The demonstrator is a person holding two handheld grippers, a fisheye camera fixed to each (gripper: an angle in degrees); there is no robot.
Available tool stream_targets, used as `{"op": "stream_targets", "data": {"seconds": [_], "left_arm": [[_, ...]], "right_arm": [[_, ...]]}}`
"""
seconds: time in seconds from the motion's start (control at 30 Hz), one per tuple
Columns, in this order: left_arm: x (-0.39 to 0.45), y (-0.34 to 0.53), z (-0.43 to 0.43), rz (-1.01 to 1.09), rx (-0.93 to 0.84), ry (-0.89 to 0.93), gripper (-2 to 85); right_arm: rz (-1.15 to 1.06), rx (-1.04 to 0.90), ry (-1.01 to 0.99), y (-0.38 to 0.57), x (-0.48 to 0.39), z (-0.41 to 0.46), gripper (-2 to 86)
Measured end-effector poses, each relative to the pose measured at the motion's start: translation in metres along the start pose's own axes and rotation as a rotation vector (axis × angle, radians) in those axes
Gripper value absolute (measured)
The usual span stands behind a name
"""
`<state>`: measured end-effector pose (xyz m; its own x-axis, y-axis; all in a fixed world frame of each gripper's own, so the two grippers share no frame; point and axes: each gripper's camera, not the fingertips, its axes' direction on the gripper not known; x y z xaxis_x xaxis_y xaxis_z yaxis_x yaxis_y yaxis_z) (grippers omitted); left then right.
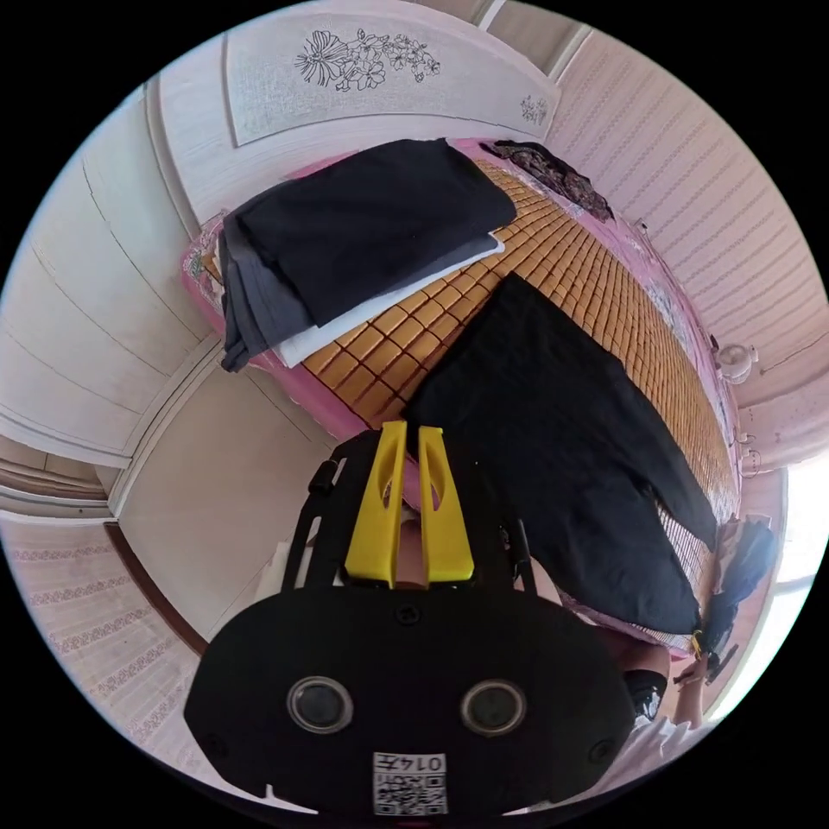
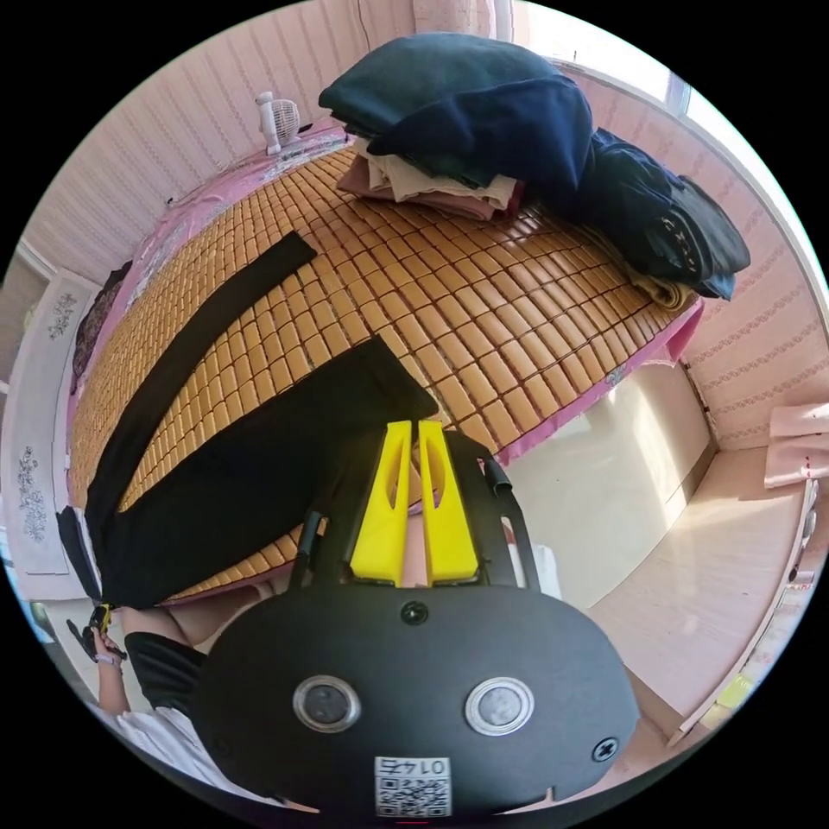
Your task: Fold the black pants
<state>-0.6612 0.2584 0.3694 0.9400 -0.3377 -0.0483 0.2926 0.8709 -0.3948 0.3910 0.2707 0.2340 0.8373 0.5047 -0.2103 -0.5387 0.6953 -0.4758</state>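
The black pants [image 1: 561, 414] lie spread flat on a bamboo mat [image 1: 596, 276] covering a pink bed. My left gripper [image 1: 412, 429] has its yellow jaws nearly together on the pants' near corner at the bed's edge. In the right gripper view the pants [image 2: 259, 458] show two legs, one stretching far across the mat. My right gripper [image 2: 414, 425] is pinched on the end of the nearer leg. The right gripper [image 1: 701, 646] also shows small at the pants' far end, and the left gripper [image 2: 97, 620] in a person's hand at the opposite end.
A folded stack of black, grey and white clothes [image 1: 363, 233] sits near the headboard [image 1: 380, 78]. A pile of dark and pale clothes [image 2: 466, 121] and a dark garment [image 2: 665, 224] occupy the bed's other end. A small fan [image 2: 278, 117] stands by the wall. Pale floor [image 2: 639, 484] borders the bed.
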Motion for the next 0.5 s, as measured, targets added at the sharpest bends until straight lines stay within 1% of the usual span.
{"op": "stream_targets", "data": {"seconds": [0.13,0.23,0.3,0.33,0.4,0.43,0.5], "left_arm": [[0.019,-0.015,-0.032,0.095,0.093,0.023,0.0],[0.047,-0.042,-0.051,0.185,0.167,0.038,0.3],[0.071,-0.073,-0.055,0.212,0.203,0.091,1.0],[0.075,-0.081,-0.054,0.193,0.209,0.116,1.3],[0.086,-0.103,-0.042,0.047,0.269,0.225,2.3],[0.087,-0.106,-0.037,0.001,0.280,0.245,2.6],[0.089,-0.112,-0.013,-0.159,0.249,0.280,4.0]], "right_arm": [[-0.129,0.104,-0.016,-0.025,-0.018,-0.031,0.1],[-0.249,0.130,-0.012,-0.064,-0.046,-0.040,0.5],[-0.319,0.128,0.004,-0.094,-0.068,-0.039,0.8],[-0.345,0.105,0.005,-0.119,-0.081,-0.034,1.0],[-0.326,0.069,-0.002,-0.155,-0.098,-0.021,1.5],[-0.280,0.061,-0.003,-0.176,-0.106,-0.010,1.9],[-0.216,0.010,0.012,-0.198,-0.117,0.012,3.1]]}}
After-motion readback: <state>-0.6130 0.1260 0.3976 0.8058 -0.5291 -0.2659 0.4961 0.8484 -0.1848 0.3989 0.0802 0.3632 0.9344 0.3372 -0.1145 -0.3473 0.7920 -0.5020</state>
